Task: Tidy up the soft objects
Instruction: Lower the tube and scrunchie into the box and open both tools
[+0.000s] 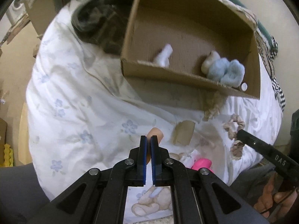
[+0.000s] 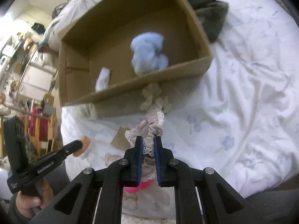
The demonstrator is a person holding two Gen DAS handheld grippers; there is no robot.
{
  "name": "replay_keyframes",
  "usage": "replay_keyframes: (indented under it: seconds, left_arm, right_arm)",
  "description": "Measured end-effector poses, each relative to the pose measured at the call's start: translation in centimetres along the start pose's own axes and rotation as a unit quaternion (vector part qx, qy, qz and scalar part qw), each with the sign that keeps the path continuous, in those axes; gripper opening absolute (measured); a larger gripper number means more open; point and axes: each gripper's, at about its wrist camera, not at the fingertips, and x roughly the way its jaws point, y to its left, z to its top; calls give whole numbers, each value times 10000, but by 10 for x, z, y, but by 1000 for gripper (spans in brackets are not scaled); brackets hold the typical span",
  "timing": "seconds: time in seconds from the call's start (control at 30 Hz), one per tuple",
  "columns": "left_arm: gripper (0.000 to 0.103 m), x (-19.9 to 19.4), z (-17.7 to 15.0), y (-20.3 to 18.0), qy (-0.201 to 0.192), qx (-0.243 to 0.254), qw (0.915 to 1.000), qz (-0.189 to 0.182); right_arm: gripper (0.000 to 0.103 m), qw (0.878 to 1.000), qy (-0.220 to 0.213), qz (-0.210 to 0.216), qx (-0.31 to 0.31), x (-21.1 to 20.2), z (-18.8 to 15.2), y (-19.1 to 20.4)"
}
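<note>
My left gripper [image 1: 149,137] is shut on a small peach soft piece [image 1: 156,133], held above the flowered white duvet [image 1: 74,97]. From the right wrist view that left gripper [image 2: 80,144] comes in from the left with the peach piece [image 2: 85,142] at its tip. My right gripper [image 2: 148,138] is shut on a beige lace-edged scrunchie [image 2: 155,123]. The left wrist view shows this right gripper [image 1: 240,132] with the scrunchie [image 1: 233,124] dangling. Beyond both lies an open cardboard box [image 1: 168,76] holding pale blue fluffy pieces [image 1: 226,71], a cream piece [image 1: 210,60] and a white piece [image 1: 164,55].
A beige braided soft item [image 1: 213,106] lies against the box's near wall. A cardboard scrap [image 1: 184,132] and a bright pink object [image 1: 202,165] rest on the duvet near my grippers. A dark garment [image 1: 93,18] is heaped behind the box. Cluttered furniture [image 2: 33,71] stands left of the bed.
</note>
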Motion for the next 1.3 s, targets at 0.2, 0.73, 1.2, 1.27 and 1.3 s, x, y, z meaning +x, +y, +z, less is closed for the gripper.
replay_keyframes:
  seconds: [0.2,0.73,1.2,1.27,1.3]
  left_arm:
    - [4,-12,-1,6,-191,-91,9997,81]
    - [4,-87,14,2,-1321,-150,9890,-643]
    - [4,-104,84,-29,-1640,256,9848,-513]
    - [4,-98,89,-34,-1688,398,9840,-399]
    - [4,-93,91,-36,-1731,501,9831,-306]
  right_arm:
    - [14,9990,-257,-101,366,-12,6,-18]
    - [14,9944,-918,490,-188,-61,6,16]
    - [14,9835,-1524,663,-714,-84,70,43]
    - [14,9812,-1612,693,-798,-79,75,43]
    - [14,9808,-1631,698,-809,-76,76,42]
